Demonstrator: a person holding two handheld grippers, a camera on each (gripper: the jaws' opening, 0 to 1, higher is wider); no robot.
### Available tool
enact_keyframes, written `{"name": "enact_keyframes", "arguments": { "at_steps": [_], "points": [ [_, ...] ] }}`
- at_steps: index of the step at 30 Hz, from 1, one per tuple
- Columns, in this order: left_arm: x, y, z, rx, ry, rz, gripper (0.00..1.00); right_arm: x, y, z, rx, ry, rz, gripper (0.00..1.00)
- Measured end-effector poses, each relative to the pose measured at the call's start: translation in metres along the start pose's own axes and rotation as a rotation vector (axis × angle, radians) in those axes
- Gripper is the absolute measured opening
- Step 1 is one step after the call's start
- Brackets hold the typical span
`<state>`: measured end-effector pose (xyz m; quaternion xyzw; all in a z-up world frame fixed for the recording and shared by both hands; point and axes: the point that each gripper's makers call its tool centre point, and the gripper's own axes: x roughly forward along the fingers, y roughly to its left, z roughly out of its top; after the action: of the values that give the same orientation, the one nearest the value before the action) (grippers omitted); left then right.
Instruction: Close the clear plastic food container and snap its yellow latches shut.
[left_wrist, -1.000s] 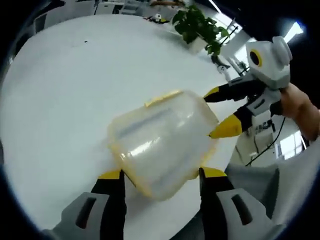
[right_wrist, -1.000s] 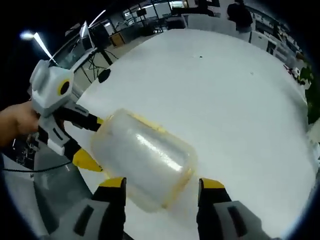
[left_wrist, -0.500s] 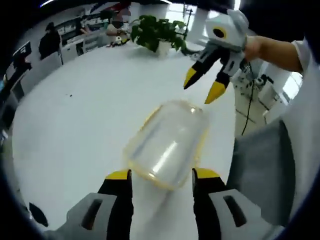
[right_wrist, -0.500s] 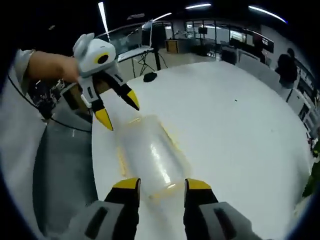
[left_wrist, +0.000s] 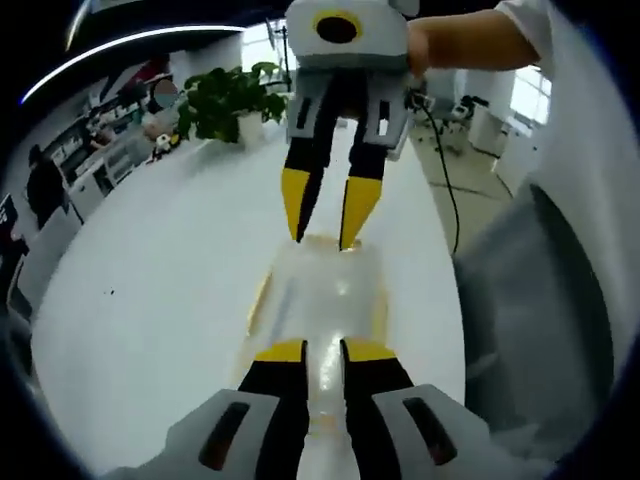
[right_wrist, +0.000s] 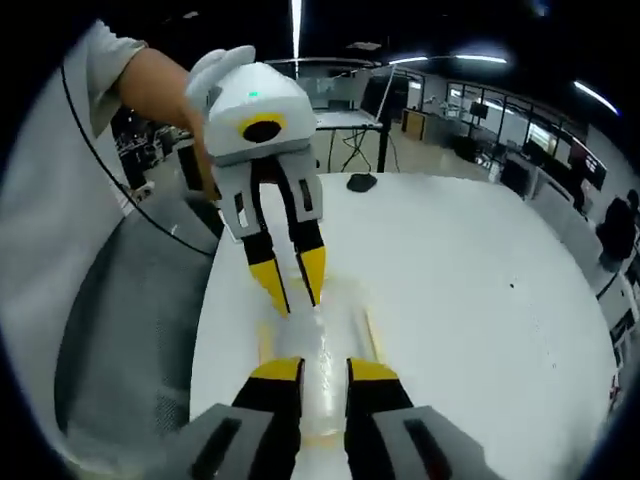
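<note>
Container sits on the white round table near its edge, directly between the two grippers, which face each other from opposite ends. In the left gripper view it runs lengthwise away from the left gripper, with the right gripper coming down from the top onto its far end. In the right gripper view the container lies the same way, left gripper at the far end. Body is clear, slightly cloudy plastic, rounded corners, glossy with light streaks; yellow trim runs along the long sides at the rim. Latch positions are hard to read through the glare. Both grippers have black jaws with yellow tips on grey-white bodies. Left jaws are narrowed to a slim gap with the container's near end between the tips, apparently pinching it. Right jaws are likewise close together, tips touching the container's other end. A potted plant stands at the far side of the table.
</note>
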<state>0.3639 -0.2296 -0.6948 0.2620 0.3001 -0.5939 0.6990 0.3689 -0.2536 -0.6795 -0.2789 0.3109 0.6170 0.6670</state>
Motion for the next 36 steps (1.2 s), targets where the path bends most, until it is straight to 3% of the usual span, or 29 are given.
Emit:
{"name": "enact_keyframes", "arguments": {
  "at_steps": [2, 5, 12, 13, 14, 15, 17, 18, 19, 22, 24, 26, 29, 31, 33, 35, 36],
  "points": [
    [0.007, -0.003, -0.001, 0.062, 0.019, -0.004, 0.09, 0.009, -0.003, 0.002, -0.011, 0.003, 0.002, 0.0],
    [0.016, -0.011, -0.002, 0.066, 0.021, -0.025, 0.09, 0.02, -0.013, -0.002, -0.007, 0.031, -0.017, 0.01],
    [0.027, -0.016, -0.01, 0.066, 0.046, -0.005, 0.15, 0.031, -0.024, -0.003, 0.013, 0.038, -0.021, 0.02],
    [0.028, -0.016, -0.004, 0.041, 0.005, -0.003, 0.14, 0.032, -0.025, -0.004, 0.024, 0.04, -0.017, 0.02],
    [0.027, -0.016, -0.007, 0.036, 0.024, -0.007, 0.14, 0.033, -0.026, -0.005, 0.032, 0.042, -0.014, 0.02],
    [0.027, -0.018, -0.006, 0.035, 0.015, -0.014, 0.14, 0.035, -0.028, -0.007, 0.04, 0.049, -0.017, 0.04],
    [0.027, -0.019, -0.007, 0.038, 0.006, -0.012, 0.14, 0.036, -0.035, -0.009, 0.038, 0.06, -0.046, 0.2],
    [0.027, -0.018, -0.008, 0.03, 0.009, -0.006, 0.14, 0.035, -0.047, -0.01, 0.024, 0.062, -0.103, 0.3],
    [0.026, -0.018, -0.008, 0.024, 0.009, -0.005, 0.15, 0.036, -0.045, -0.011, 0.032, 0.065, -0.09, 0.38],
    [0.024, -0.017, -0.011, 0.059, 0.016, 0.003, 0.2, 0.032, -0.043, -0.009, 0.041, 0.051, -0.055, 0.31],
    [0.023, -0.018, -0.013, 0.046, 0.031, 0.005, 0.22, 0.032, -0.04, -0.007, 0.021, 0.052, -0.018, 0.34],
    [0.022, -0.018, -0.013, 0.047, 0.028, 0.015, 0.24, 0.034, -0.034, -0.011, 0.009, 0.086, 0.037, 0.38],
    [0.023, -0.02, -0.013, 0.045, 0.027, 0.012, 0.26, 0.04, -0.035, -0.017, -0.057, 0.139, 0.047, 0.45],
    [0.024, -0.021, -0.013, 0.05, 0.028, 0.015, 0.31, 0.044, -0.031, -0.023, -0.058, 0.186, 0.093, 0.47],
    [0.024, -0.023, -0.014, 0.078, 0.032, 0.017, 0.32, 0.046, -0.032, -0.027, -0.07, 0.209, 0.105, 0.48],
    [0.023, -0.023, -0.015, 0.079, 0.034, 0.023, 0.33, 0.047, -0.026, -0.026, -0.008, 0.22, 0.162, 0.44],
    [0.024, -0.023, -0.015, 0.079, 0.035, 0.023, 0.32, 0.048, -0.027, -0.025, -0.051, 0.222, 0.177, 0.43]
  ]
}}
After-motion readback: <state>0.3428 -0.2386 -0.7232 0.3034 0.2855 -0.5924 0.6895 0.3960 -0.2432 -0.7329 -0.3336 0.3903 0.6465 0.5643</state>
